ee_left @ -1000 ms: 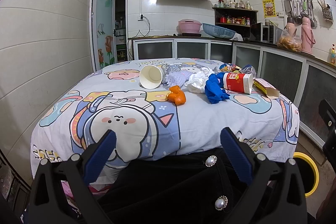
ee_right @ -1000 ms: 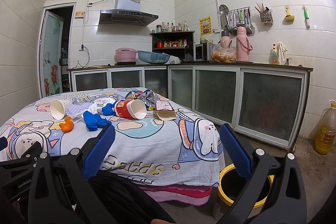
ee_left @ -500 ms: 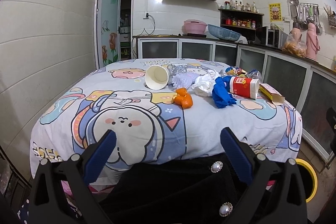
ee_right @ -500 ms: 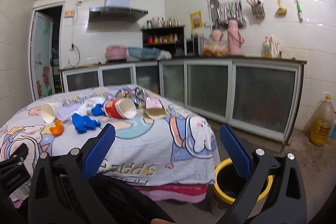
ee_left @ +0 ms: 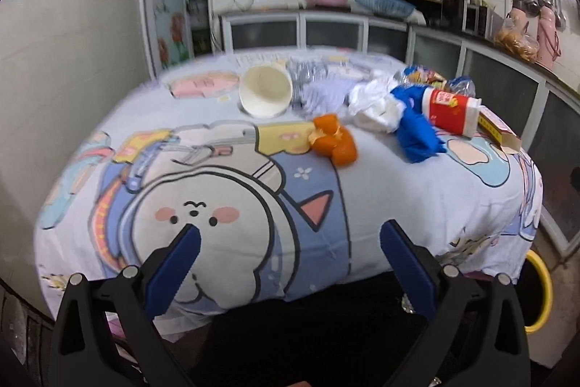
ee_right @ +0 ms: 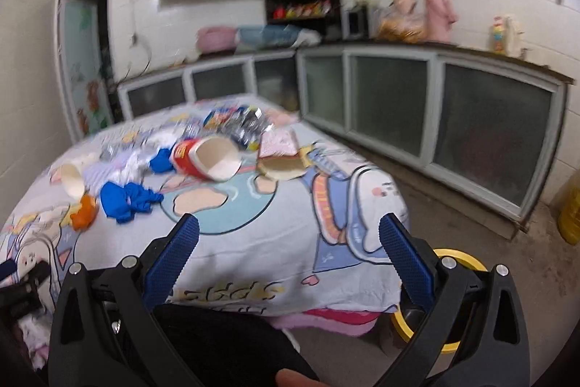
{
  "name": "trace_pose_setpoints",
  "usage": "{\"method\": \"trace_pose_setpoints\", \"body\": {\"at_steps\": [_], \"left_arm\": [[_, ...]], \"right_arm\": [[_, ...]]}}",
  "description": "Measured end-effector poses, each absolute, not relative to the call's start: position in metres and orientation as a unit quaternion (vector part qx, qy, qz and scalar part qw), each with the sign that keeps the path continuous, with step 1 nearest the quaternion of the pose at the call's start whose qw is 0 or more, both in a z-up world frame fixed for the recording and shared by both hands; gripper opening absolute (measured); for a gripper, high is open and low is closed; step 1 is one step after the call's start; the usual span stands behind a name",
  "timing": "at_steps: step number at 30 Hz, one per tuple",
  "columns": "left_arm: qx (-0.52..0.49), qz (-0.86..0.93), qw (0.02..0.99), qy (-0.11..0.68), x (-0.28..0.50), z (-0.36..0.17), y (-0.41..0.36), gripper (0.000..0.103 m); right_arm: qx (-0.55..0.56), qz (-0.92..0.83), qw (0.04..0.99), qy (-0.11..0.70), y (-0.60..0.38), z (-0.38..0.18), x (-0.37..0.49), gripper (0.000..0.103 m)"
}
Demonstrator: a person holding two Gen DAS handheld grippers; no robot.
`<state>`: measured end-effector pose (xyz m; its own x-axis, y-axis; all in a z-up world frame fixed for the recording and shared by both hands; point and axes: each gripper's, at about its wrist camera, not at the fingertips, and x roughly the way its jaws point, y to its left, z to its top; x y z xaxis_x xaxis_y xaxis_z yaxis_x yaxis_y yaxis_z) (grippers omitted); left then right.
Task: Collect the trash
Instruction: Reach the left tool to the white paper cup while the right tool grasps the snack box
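Observation:
Trash lies on a table under a cartoon-print cloth (ee_left: pixel 224 213): a white paper cup (ee_left: pixel 264 91) on its side, orange peel (ee_left: pixel 333 140), crumpled white tissue (ee_left: pixel 373 106), a blue glove (ee_left: pixel 417 133), a red paper cup (ee_left: pixel 453 111) and a small carton (ee_left: pixel 498 129). The right wrist view shows the red cup (ee_right: pixel 206 158), blue glove (ee_right: pixel 127 200), orange peel (ee_right: pixel 84 213), the carton (ee_right: pixel 281 156) and foil wrappers (ee_right: pixel 243 126). My left gripper (ee_left: pixel 290 245) hangs open over the table's near edge. My right gripper (ee_right: pixel 289 243) is open too, above the table's right corner. Both hold nothing.
A yellow-rimmed bin (ee_right: pixel 431 296) stands on the floor by the table's right corner, also at the edge of the left wrist view as the bin (ee_left: pixel 540 292). Glass-fronted counters (ee_right: pixel 398 100) run along the back and right walls. A yellow oil jug (ee_right: pixel 571 216) sits far right. A person's dark clothing (ee_left: pixel 311 340) fills the foreground.
Both grippers have moved forward and tilted down toward the table, so the trash looks larger and closer. Both stay open. Nothing on the table has shifted.

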<state>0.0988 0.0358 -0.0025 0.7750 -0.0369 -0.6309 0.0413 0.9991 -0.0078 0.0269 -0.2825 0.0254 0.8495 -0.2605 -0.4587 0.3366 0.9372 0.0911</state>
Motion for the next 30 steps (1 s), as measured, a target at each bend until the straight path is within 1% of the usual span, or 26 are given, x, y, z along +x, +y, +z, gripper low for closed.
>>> {"method": "trace_pose_setpoints", "body": {"at_steps": [3,8,10,13,17,19,21,25,30], "left_arm": [[-0.051,-0.031,0.941,0.333,0.118,0.006,0.057,0.096],[-0.111,-0.048,0.944,0.306,0.144,0.024,0.087,0.096],[-0.126,-0.053,0.941,0.309,0.158,0.029,0.098,0.096],[-0.091,-0.076,0.921,0.372,0.191,0.032,0.101,0.096],[-0.053,-0.054,0.935,0.348,0.213,0.045,0.107,0.096],[-0.010,-0.033,0.930,0.366,0.231,0.047,0.103,0.096],[0.012,-0.029,0.925,0.378,0.248,0.048,0.101,0.096],[0.012,-0.042,0.913,0.405,0.274,0.043,0.105,0.096],[0.020,-0.040,0.907,0.418,0.303,0.036,0.109,0.096]], "right_arm": [[0.082,-0.137,0.958,0.237,-0.291,0.025,0.043,0.095],[0.136,-0.080,0.959,0.235,-0.313,0.029,0.066,0.095],[0.139,-0.068,0.957,0.246,-0.323,0.030,0.079,0.095],[0.105,-0.094,0.957,0.255,-0.328,0.033,0.095,0.095],[0.084,-0.085,0.952,0.281,-0.338,0.034,0.126,0.095],[0.081,-0.082,0.948,0.297,-0.342,0.036,0.142,0.095],[0.053,-0.074,0.944,0.316,-0.338,0.035,0.159,0.095],[0.029,-0.072,0.942,0.326,-0.333,0.031,0.177,0.095],[0.016,-0.094,0.937,0.336,-0.336,0.024,0.194,0.095]]}}
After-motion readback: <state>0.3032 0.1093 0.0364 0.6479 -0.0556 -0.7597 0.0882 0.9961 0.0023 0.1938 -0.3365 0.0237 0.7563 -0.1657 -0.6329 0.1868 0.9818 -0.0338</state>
